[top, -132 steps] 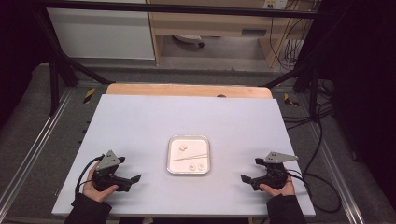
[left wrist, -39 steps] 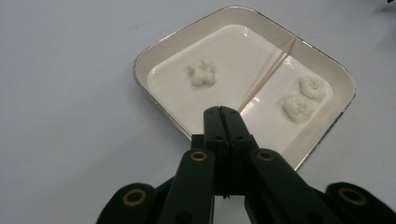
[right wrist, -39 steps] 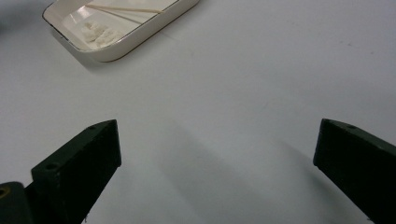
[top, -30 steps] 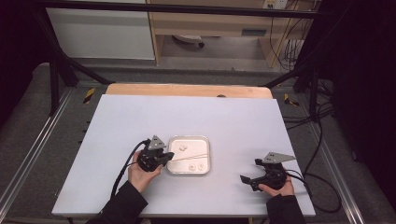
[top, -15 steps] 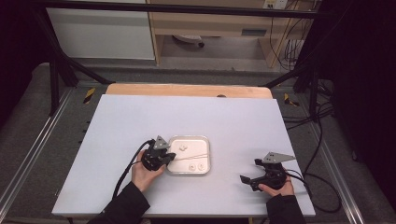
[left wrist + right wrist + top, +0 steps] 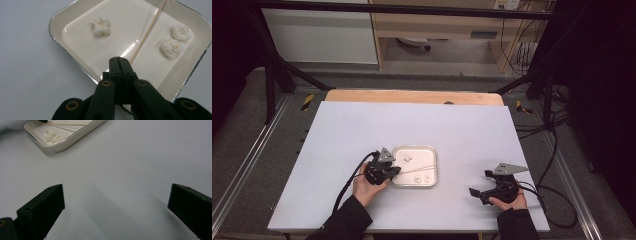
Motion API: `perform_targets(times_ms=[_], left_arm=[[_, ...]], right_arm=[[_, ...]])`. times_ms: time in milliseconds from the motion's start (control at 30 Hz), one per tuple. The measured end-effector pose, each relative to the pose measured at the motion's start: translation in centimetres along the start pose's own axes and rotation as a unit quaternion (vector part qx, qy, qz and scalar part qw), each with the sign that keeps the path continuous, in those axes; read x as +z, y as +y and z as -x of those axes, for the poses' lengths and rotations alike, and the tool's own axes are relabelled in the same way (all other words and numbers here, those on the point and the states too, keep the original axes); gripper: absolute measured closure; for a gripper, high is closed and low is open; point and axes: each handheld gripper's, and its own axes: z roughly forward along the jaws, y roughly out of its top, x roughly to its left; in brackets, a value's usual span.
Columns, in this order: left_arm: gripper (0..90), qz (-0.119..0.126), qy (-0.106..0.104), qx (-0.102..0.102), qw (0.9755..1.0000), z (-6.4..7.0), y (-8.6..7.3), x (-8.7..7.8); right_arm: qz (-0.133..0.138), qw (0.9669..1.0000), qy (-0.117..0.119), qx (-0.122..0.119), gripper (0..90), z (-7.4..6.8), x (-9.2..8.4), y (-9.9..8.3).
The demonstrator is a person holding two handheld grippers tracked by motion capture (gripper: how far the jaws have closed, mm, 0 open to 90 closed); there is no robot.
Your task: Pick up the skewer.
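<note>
A small white tray (image 6: 414, 184) sits at the middle front of the table and holds three white puffy pieces (image 6: 100, 26) and a thin wooden skewer (image 6: 147, 35). My left gripper (image 6: 118, 59) is shut, its tips over the tray's near left corner (image 6: 53, 37). The skewer's near end runs under the right jaw's tip, and whether it is pinched is hidden. In the high view the left gripper (image 6: 394, 171) touches the skewer's (image 6: 419, 170) left end. My right gripper (image 6: 478, 184) rests open on bare table to the tray's right. Its jaws (image 6: 117, 188) stand wide with nothing between them.
A wooden board edge (image 6: 412, 96) runs along the table's far side. Metal rails (image 6: 242, 170) flank the table. Cables (image 6: 557, 150) trail on the floor at the right. The tray (image 6: 75, 137) lies up and left of the right gripper's jaws.
My left hand has come from the table's front left to the tray's left edge. Over the last second it shifted only slightly. The right hand has stayed in place.
</note>
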Motion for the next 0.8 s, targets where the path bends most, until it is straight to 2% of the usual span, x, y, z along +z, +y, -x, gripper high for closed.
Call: perform_targets(times_ms=[400,500,600,633,700,800], left_arm=[[89.9,-0.002,-0.012,0.018,0.9998,0.6,-0.2,-0.2],[89.8,0.005,-0.015,0.020,0.9997,0.6,-0.1,-0.5],[81.7,0.012,-0.021,0.024,0.9994,0.7,0.3,-0.9],[81.7,0.013,-0.023,0.029,0.9992,0.8,0.5,-1.0],[73.8,0.015,-0.025,0.036,0.9989,1.0,0.8,-1.1],[66.7,0.004,-0.029,0.048,0.9984,1.2,1.4,-0.8]], right_arm=[[-0.001,1.0000,0.000,0.001,1.4,0.0,0.0,0.0],[0.000,1.0000,0.000,0.000,1.4,0.0,0.0,0.0],[-0.001,1.0000,0.001,0.000,1.4,0.0,0.0,0.0],[-0.001,1.0000,0.001,0.000,1.4,0.0,0.0,0.0],[-0.001,1.0000,0.000,0.000,1.4,0.0,0.1,0.0],[-0.001,1.0000,0.001,0.002,1.4,0.0,0.1,0.0]])
